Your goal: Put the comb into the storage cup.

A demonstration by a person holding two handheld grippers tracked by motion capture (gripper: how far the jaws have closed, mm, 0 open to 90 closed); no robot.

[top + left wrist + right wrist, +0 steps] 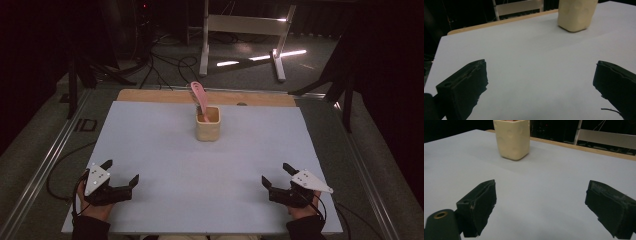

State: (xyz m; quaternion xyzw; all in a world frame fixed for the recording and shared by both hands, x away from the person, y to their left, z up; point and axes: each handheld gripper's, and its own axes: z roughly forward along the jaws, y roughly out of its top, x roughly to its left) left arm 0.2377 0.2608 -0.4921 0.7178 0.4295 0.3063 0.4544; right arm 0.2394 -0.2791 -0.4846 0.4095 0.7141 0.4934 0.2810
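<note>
High view: left gripper (120, 172) and right gripper (274, 174) are resting wide apart, empty; cream cup (208, 123) is standing mid-table, holding a pink spatula (199, 98).
Left gripper view: cup (576, 13) is sitting far ahead.
Right gripper view: cup (512, 138) is standing upright; approaching level should avoid tipping it.

A small cream-yellow cup (207, 124) with squarish, slightly dimpled walls stands upright on the pale sheet, toward the far middle of the table and well apart from both near corners. A pink spatula-like utensil (199, 97) stands inside it, its lower end down in the cup's left side and its slotted upper end leaning up and to the far left, rising clear above the rim.
</note>
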